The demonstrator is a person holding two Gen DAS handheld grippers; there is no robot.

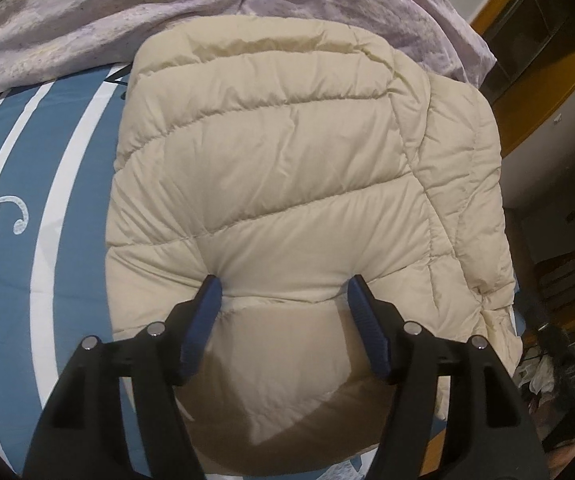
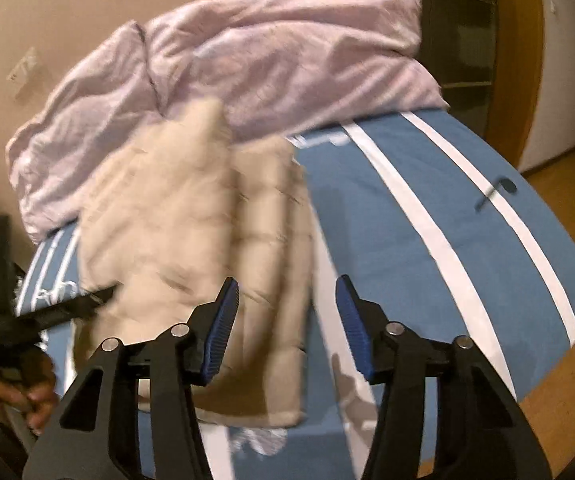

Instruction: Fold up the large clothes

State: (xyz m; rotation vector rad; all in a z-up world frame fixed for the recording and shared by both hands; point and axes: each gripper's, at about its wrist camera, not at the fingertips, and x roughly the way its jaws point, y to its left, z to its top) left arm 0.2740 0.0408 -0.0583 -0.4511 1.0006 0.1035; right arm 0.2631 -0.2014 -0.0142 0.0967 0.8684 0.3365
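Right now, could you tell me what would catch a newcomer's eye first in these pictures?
The puffy cream quilted jacket, folded into a bundle, fills the middle of the blue bedspread with white stripes. Behind it a crumpled lilac duvet is heaped along the far side. The left gripper straddles the jacket's near edge, its blue-padded fingers spread apart.

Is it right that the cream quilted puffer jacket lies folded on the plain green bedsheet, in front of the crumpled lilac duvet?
Not quite. The bedsheet is blue with white stripes, not plain green, as both wrist views show. The cream quilted puffer jacket does lie folded on it, in front of the crumpled lilac duvet.
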